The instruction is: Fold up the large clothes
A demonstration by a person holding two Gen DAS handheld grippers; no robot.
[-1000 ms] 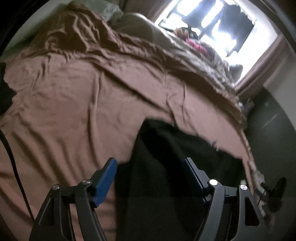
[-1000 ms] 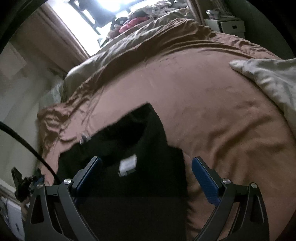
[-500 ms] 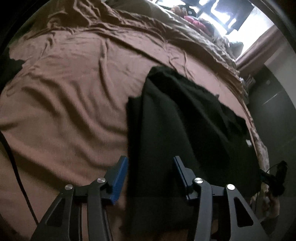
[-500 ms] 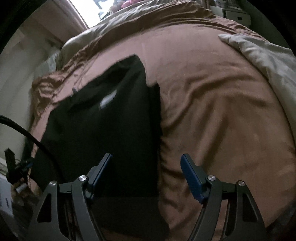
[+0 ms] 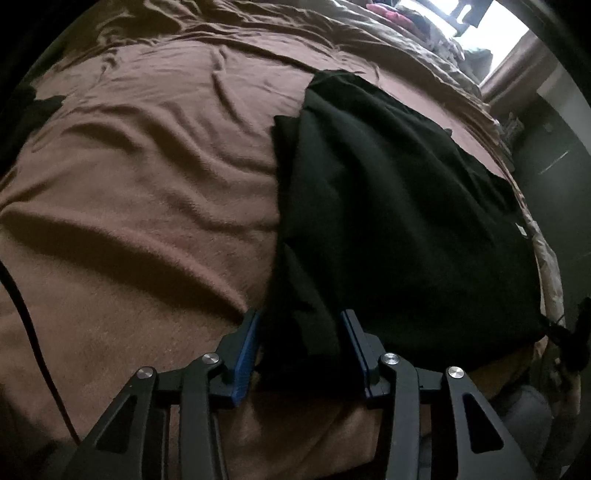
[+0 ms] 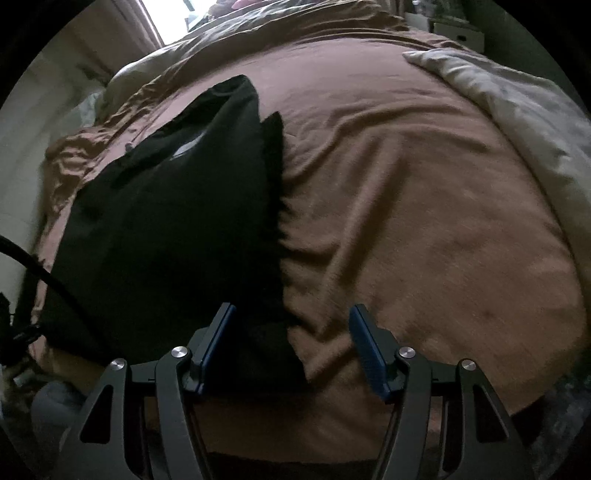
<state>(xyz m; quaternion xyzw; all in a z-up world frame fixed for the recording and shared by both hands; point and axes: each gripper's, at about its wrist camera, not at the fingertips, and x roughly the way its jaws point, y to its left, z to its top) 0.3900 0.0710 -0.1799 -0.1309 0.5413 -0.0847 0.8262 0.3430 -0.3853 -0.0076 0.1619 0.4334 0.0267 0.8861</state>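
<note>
A black garment (image 5: 388, 206) lies partly folded on a brown bed cover (image 5: 147, 184). In the left wrist view my left gripper (image 5: 301, 332) is open, its blue pads on either side of the garment's near left corner, which bunches between them. In the right wrist view the same garment (image 6: 177, 206) shows a white neck label. My right gripper (image 6: 293, 332) is open over the garment's near right corner, left pad above the black cloth, right pad above the brown cover (image 6: 424, 221).
A pale grey blanket (image 6: 517, 110) lies on the bed at the right. Rumpled bedding and a bright window are at the far end (image 5: 461, 22). A black cable (image 6: 48, 266) hangs at the left. The bed's near edge runs just below both grippers.
Both grippers have come down and back toward the garment's near corners. Both jaws have narrowed, and the left one now has cloth between its pads.
</note>
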